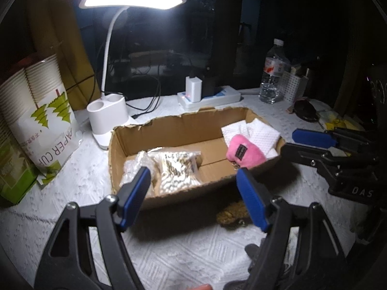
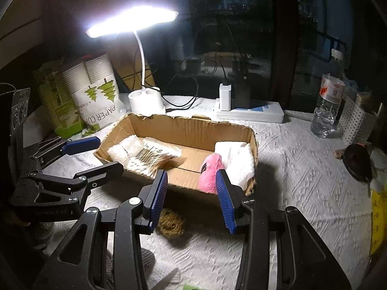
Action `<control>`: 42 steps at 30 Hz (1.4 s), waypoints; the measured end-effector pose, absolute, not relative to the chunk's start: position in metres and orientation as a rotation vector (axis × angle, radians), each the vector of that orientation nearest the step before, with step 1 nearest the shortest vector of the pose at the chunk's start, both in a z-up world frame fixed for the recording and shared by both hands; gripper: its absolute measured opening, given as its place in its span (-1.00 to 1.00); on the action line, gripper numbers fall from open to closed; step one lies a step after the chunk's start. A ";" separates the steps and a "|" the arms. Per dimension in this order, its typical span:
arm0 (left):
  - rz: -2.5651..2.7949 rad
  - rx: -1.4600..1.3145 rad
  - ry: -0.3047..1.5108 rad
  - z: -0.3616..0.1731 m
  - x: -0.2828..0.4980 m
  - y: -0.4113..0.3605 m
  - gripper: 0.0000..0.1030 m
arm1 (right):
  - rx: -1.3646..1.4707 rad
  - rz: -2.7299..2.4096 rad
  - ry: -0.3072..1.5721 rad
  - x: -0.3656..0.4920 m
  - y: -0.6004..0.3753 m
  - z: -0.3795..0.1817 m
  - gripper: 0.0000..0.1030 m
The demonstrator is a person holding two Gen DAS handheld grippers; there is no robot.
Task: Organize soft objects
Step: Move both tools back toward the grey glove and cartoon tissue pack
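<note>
Open-topped brown cardboard box on white-covered desk. Inside: clear bag of cotton swabs, pink plush toy, folded white cloths. Outside, just before the near wall: brown fuzzy lump, unboxed. Left gripper and right gripper: fingers spread, empty. Judged mostly done; lump outstanding.
</note>
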State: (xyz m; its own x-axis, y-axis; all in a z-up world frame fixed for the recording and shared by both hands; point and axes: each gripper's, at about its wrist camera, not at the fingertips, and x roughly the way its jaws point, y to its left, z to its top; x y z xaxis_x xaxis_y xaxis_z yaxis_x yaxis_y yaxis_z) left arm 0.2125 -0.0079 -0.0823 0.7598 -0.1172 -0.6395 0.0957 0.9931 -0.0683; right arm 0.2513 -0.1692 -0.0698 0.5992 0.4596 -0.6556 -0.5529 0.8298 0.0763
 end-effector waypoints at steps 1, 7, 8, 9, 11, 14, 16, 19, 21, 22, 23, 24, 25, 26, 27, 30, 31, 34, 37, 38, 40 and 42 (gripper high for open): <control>-0.118 -0.032 0.697 -0.082 0.210 -0.009 0.46 | -0.141 0.589 0.716 0.248 -0.169 -0.069 -0.15; -0.130 -0.027 0.688 -0.078 0.196 -0.015 0.46 | -0.142 0.582 0.706 0.232 -0.173 -0.065 -0.15; -0.133 -0.026 0.685 -0.077 0.192 -0.017 0.46 | -0.142 0.580 0.705 0.229 -0.174 -0.065 -0.15; -0.134 -0.026 0.684 -0.077 0.191 -0.017 0.46 | -0.141 0.579 0.704 0.227 -0.175 -0.065 -0.15; -0.137 -0.026 0.681 -0.076 0.186 -0.019 0.46 | -0.141 0.577 0.701 0.222 -0.176 -0.064 -0.15; -0.140 -0.026 0.680 -0.077 0.179 -0.021 0.46 | -0.141 0.575 0.700 0.214 -0.178 -0.063 -0.15; -0.141 -0.026 0.680 -0.077 0.174 -0.023 0.46 | -0.142 0.574 0.702 0.210 -0.178 -0.064 -0.15; -0.146 -0.027 0.680 -0.077 0.169 -0.024 0.46 | -0.144 0.577 0.704 0.203 -0.178 -0.065 -0.15; -0.147 -0.029 0.681 -0.078 0.164 -0.026 0.46 | -0.148 0.576 0.706 0.199 -0.178 -0.066 -0.15; -0.148 -0.030 0.682 -0.079 0.162 -0.027 0.46 | -0.149 0.576 0.706 0.196 -0.178 -0.066 -0.15; -0.148 -0.030 0.681 -0.079 0.159 -0.027 0.46 | -0.150 0.576 0.706 0.194 -0.179 -0.065 -0.15; -0.147 -0.031 0.681 -0.079 0.157 -0.028 0.46 | -0.151 0.575 0.705 0.192 -0.179 -0.065 -0.15; -0.148 -0.031 0.681 -0.079 0.155 -0.029 0.46 | -0.151 0.574 0.704 0.190 -0.180 -0.065 -0.15; -0.148 -0.032 0.681 -0.079 0.153 -0.028 0.46 | -0.150 0.572 0.703 0.188 -0.181 -0.065 -0.15; -0.148 -0.034 0.682 -0.079 0.151 -0.029 0.46 | -0.149 0.571 0.703 0.186 -0.181 -0.065 -0.15; -0.155 -0.034 0.682 -0.081 0.145 -0.032 0.46 | -0.147 0.565 0.703 0.178 -0.184 -0.067 -0.15; -0.157 -0.035 0.684 -0.082 0.142 -0.033 0.46 | -0.149 0.565 0.704 0.176 -0.184 -0.068 -0.15; -0.164 -0.035 0.691 -0.086 0.136 -0.037 0.46 | -0.149 0.562 0.710 0.169 -0.186 -0.072 -0.15; -0.173 -0.028 0.700 -0.090 0.131 -0.041 0.46 | -0.148 0.556 0.718 0.163 -0.189 -0.077 -0.15; -0.177 -0.024 0.702 -0.090 0.128 -0.042 0.46 | -0.146 0.553 0.720 0.160 -0.190 -0.078 -0.15; -0.181 -0.018 0.702 -0.091 0.124 -0.046 0.46 | -0.142 0.549 0.720 0.155 -0.192 -0.079 -0.15; -0.184 -0.018 0.704 -0.093 0.121 -0.048 0.46 | -0.138 0.544 0.716 0.150 -0.194 -0.079 -0.15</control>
State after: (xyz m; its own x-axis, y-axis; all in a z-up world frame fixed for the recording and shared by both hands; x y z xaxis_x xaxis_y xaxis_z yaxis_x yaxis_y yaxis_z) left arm 0.1208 -0.0479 -0.0925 0.7470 -0.1745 -0.6415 0.1623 0.9836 -0.0786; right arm 0.1496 -0.1940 -0.0793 0.6225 0.4260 -0.6565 -0.5183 0.8530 0.0621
